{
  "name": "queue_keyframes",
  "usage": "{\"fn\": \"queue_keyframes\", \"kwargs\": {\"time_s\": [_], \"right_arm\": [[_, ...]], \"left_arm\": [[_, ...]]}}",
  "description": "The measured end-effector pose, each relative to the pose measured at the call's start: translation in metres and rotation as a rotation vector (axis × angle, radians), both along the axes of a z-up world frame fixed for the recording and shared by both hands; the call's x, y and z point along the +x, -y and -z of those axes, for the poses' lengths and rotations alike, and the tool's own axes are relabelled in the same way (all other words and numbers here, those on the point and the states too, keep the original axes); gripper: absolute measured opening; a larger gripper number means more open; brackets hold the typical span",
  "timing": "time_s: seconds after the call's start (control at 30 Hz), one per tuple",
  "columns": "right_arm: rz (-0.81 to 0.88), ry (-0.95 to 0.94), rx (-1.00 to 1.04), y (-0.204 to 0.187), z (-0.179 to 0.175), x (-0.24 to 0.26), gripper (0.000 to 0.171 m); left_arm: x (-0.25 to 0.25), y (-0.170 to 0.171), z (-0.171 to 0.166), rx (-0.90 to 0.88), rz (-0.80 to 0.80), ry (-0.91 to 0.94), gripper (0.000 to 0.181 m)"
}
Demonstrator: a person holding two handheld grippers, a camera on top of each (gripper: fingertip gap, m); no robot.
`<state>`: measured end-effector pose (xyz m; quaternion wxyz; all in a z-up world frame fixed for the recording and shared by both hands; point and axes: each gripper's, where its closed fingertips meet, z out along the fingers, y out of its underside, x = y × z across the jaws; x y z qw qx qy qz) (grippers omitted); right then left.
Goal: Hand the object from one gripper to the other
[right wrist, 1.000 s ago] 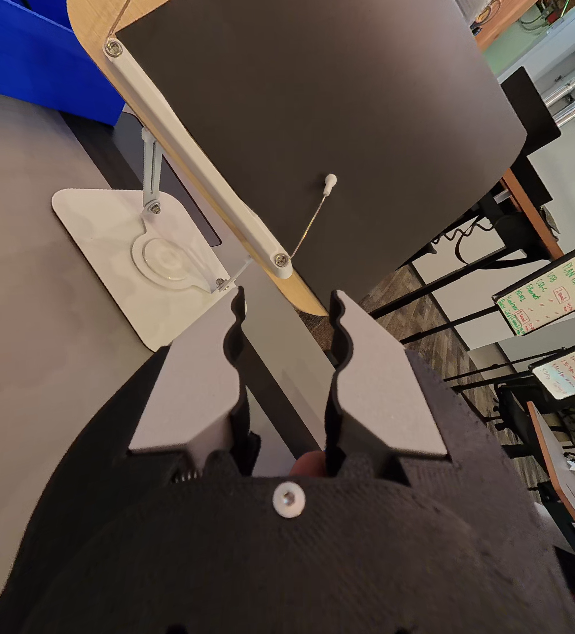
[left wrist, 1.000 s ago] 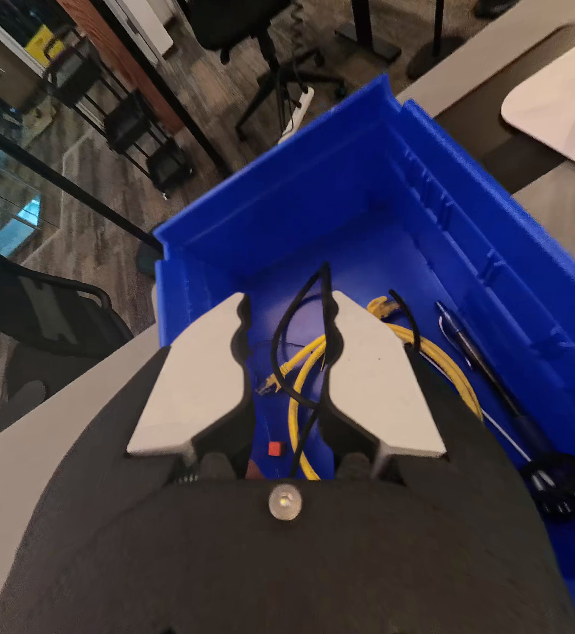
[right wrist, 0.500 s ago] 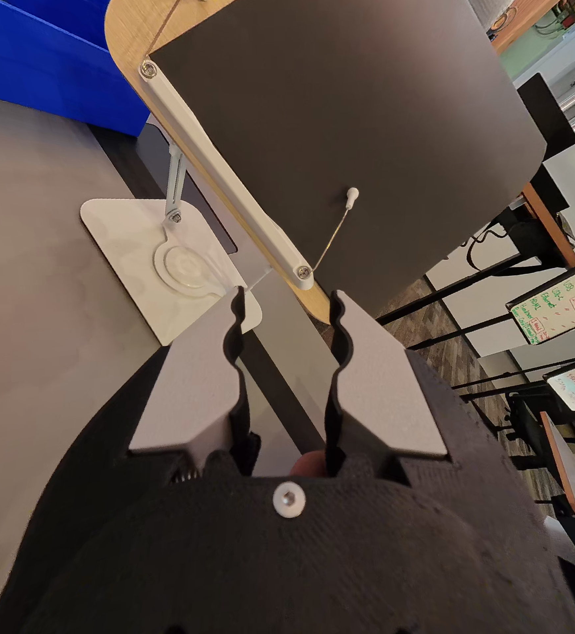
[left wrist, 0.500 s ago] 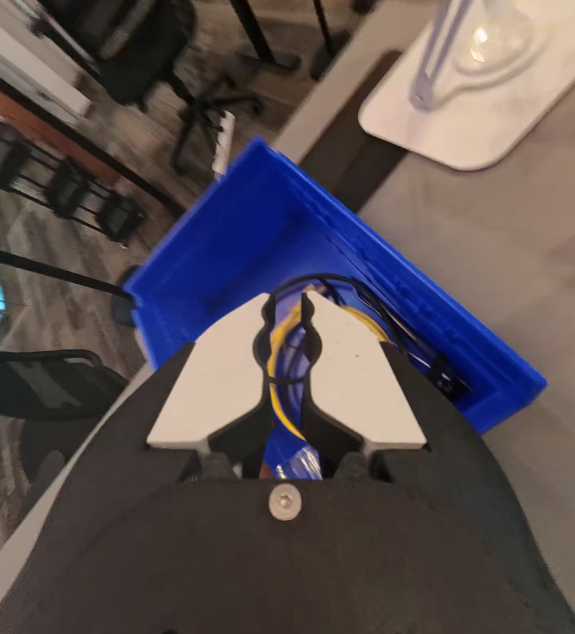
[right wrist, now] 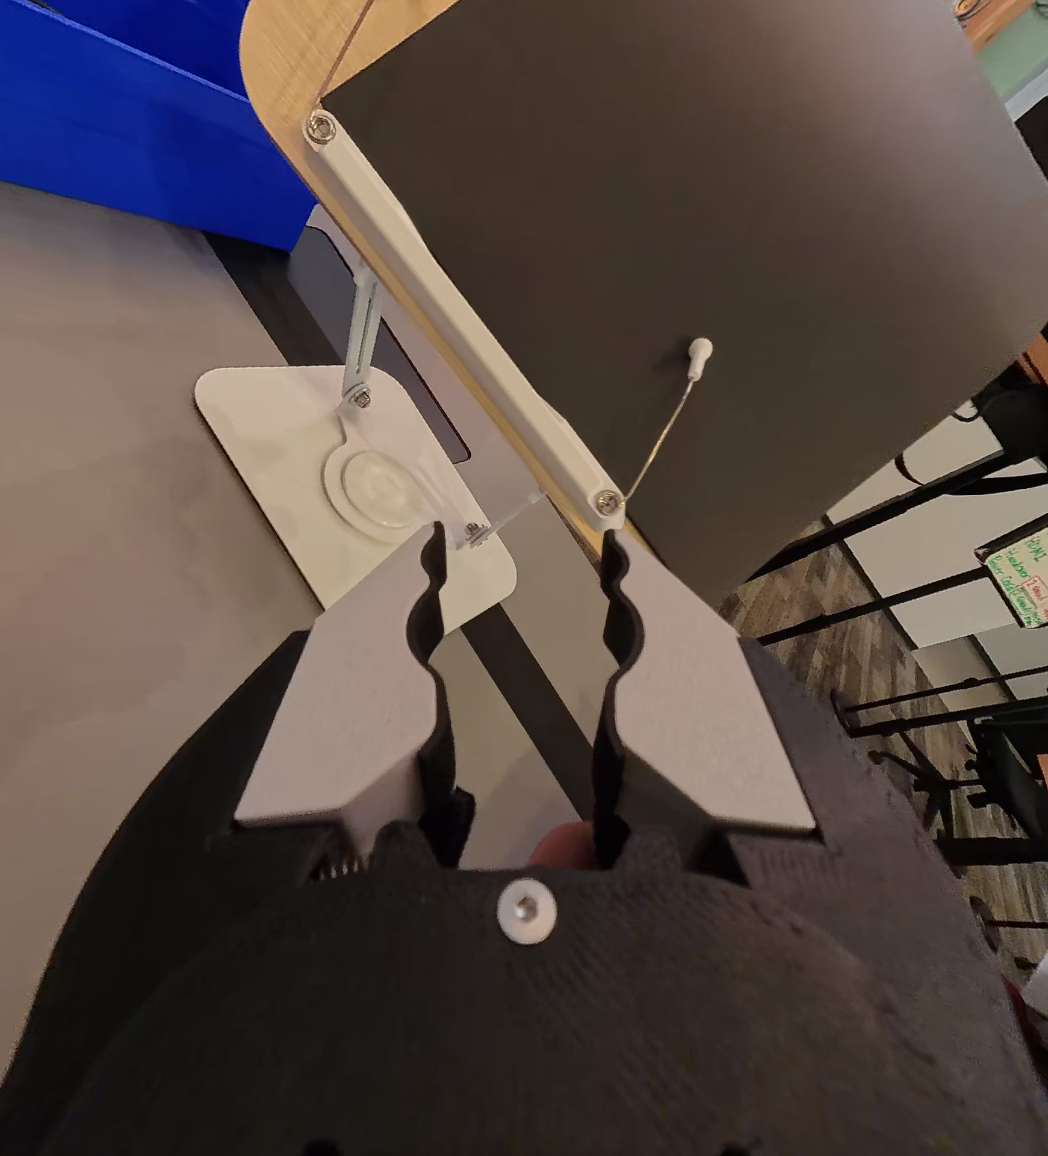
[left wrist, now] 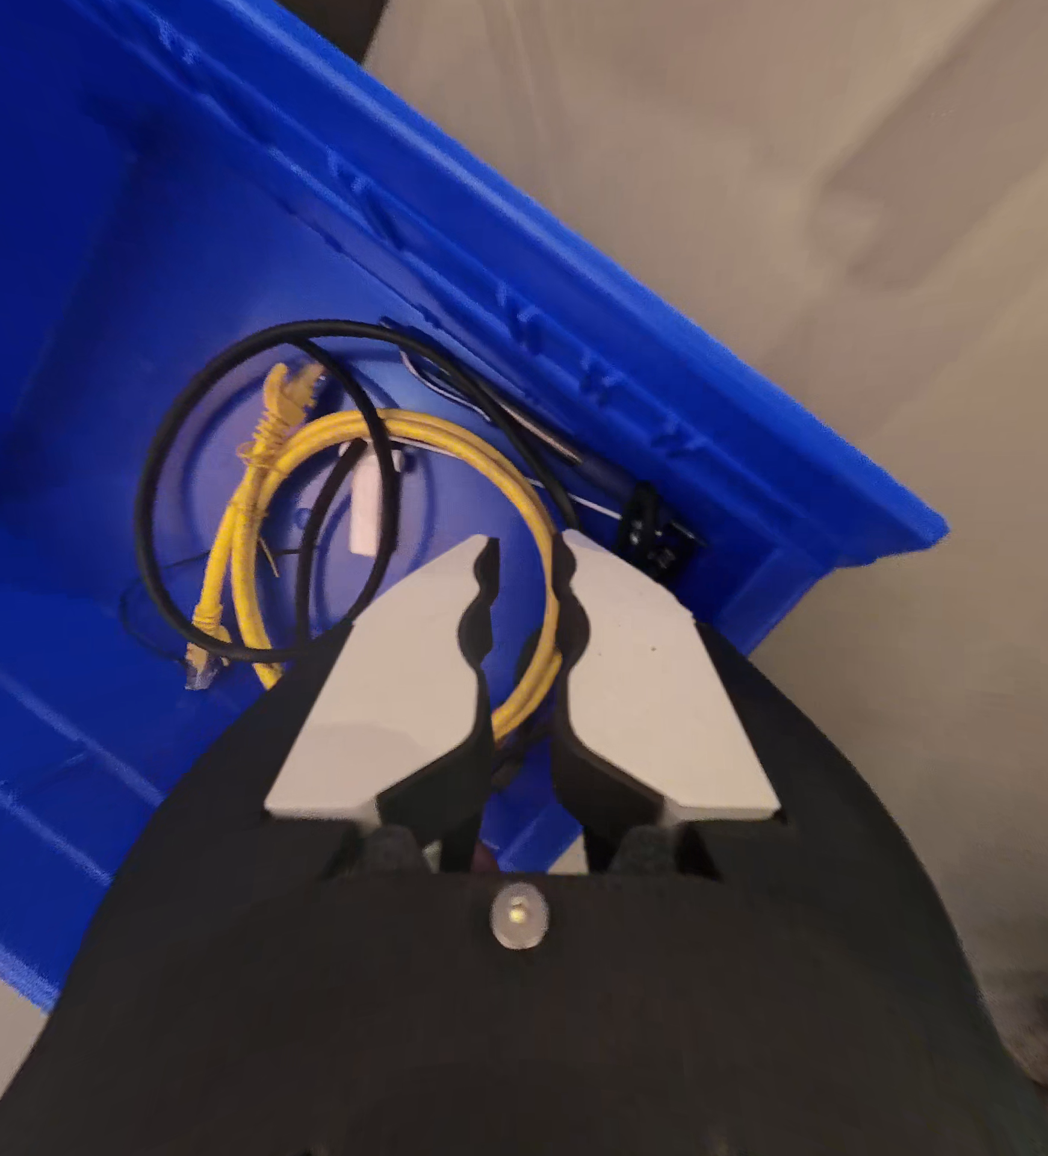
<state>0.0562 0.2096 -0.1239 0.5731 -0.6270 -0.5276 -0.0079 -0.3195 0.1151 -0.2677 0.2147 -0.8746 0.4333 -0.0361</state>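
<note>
A coiled yellow cable (left wrist: pixel 446 431) and a looped black cable (left wrist: pixel 152 475) lie in the blue bin (left wrist: pixel 571 281). My left gripper (left wrist: pixel 526 544) is low over the bin's near right corner with its jaws a narrow gap apart. The yellow cable runs through that gap along the right pad. I cannot tell whether it is pinched. My right gripper (right wrist: pixel 524 538) is open and empty over the grey desk (right wrist: pixel 71 500), away from the bin (right wrist: pixel 71 125), which shows at the far left of the right wrist view.
A small white piece (left wrist: pixel 365 507) and a black connector (left wrist: pixel 646 532) also lie in the bin. A white stand base (right wrist: pixel 296 438) and a tilted dark panel (right wrist: pixel 696 219) stand ahead of the right gripper. The desk edge and floor lie to the right.
The left gripper's jaws narrowed from wide open, and it has moved closer to the cables at the bin's near right corner. The right gripper stayed open and shifted slightly.
</note>
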Motion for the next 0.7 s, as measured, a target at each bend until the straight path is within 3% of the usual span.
{"fn": "queue_keyframes", "kwargs": {"time_s": [0.17,0.37,0.5,0.7], "right_arm": [[-0.003,0.004,-0.012,0.002,0.006,-0.009,0.047],[-0.012,0.019,-0.028,0.004,0.016,-0.019,0.048],[-0.022,0.028,-0.044,0.005,0.024,-0.025,0.048],[-0.024,0.022,-0.070,0.003,0.031,-0.028,0.048]], "left_arm": [[0.012,0.012,-0.003,-0.034,0.062,0.062,0.013],[0.027,0.024,0.015,-0.145,0.141,0.078,0.015],[0.029,0.021,0.015,-0.124,0.143,0.082,0.024],[0.019,0.006,0.013,-0.061,0.082,0.047,0.018]]}}
